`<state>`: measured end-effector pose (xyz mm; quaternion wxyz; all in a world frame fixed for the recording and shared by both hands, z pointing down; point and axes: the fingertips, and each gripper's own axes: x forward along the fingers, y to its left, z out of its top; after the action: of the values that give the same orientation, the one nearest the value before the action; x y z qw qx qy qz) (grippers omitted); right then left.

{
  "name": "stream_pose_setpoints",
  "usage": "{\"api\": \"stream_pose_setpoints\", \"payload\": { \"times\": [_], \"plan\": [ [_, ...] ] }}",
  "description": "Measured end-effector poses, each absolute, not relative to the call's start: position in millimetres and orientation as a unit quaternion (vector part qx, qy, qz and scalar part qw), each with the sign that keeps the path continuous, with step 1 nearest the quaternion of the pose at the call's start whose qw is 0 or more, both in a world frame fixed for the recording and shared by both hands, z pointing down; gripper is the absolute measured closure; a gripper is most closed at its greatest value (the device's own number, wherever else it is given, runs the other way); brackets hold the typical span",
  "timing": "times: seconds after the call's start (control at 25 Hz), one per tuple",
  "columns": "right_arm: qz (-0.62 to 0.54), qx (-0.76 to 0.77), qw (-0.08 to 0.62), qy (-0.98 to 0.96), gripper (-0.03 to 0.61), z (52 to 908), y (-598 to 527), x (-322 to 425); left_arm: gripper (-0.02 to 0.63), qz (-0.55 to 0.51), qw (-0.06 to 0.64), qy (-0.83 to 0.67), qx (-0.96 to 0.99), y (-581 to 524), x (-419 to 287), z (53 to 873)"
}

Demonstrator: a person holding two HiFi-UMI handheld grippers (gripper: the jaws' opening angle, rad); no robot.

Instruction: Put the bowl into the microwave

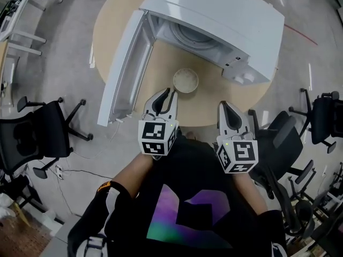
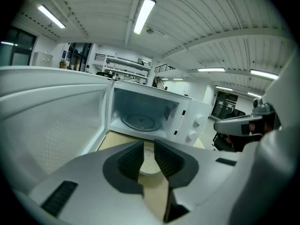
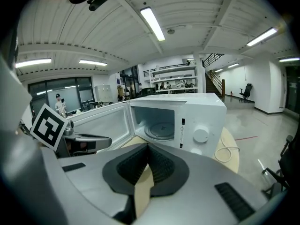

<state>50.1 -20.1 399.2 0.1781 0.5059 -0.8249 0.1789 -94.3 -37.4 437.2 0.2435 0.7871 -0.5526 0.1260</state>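
Note:
A small cream bowl (image 1: 185, 81) stands on the round wooden table (image 1: 115, 20), just in front of the white microwave (image 1: 225, 15). The microwave's door (image 1: 124, 68) is swung wide open to the left, and the glass turntable (image 2: 140, 122) inside is bare. My left gripper (image 1: 165, 93) hovers a little short of the bowl, its jaws slightly apart and holding nothing. The bowl (image 2: 150, 165) shows through that gap in the left gripper view. My right gripper (image 1: 224, 107) hangs to the bowl's right near the table edge, shut and empty. Its jaws hide the bowl in the right gripper view.
Black office chairs stand on the floor at the left (image 1: 37, 138) and right (image 1: 284, 143) of the table. A white cord (image 3: 226, 153) lies coiled on the table right of the microwave. The open door walls off the table's left side.

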Motion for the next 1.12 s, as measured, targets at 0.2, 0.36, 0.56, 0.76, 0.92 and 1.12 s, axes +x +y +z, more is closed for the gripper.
{"api": "stream_pose_setpoints", "payload": {
  "times": [0.2,0.36,0.56,0.76,0.92,1.12],
  "plan": [
    [0.173,0.513,0.191,-0.819,0.563,399,-31,40,0.514,0.13,0.267,-0.542,0.786,-50,-105,453],
    [0.165,0.519,0.198,-0.815,0.563,399,-36,33,0.514,0.137,0.279,-0.531,0.788,-60,-108,467],
    [0.159,0.518,0.202,-0.816,0.563,398,-42,30,0.514,0.152,0.299,-0.525,0.783,-67,-110,485],
    [0.159,0.508,0.201,-0.823,0.563,400,-54,30,0.514,0.166,0.324,-0.519,0.773,-75,-107,504],
    [0.159,0.489,0.206,-0.832,0.563,403,-68,30,0.514,0.174,0.342,-0.518,0.764,-80,-102,517],
    [0.154,0.472,0.211,-0.842,0.563,404,-79,28,0.514,0.179,0.372,-0.52,0.747,-87,-101,534]
  ]
}}
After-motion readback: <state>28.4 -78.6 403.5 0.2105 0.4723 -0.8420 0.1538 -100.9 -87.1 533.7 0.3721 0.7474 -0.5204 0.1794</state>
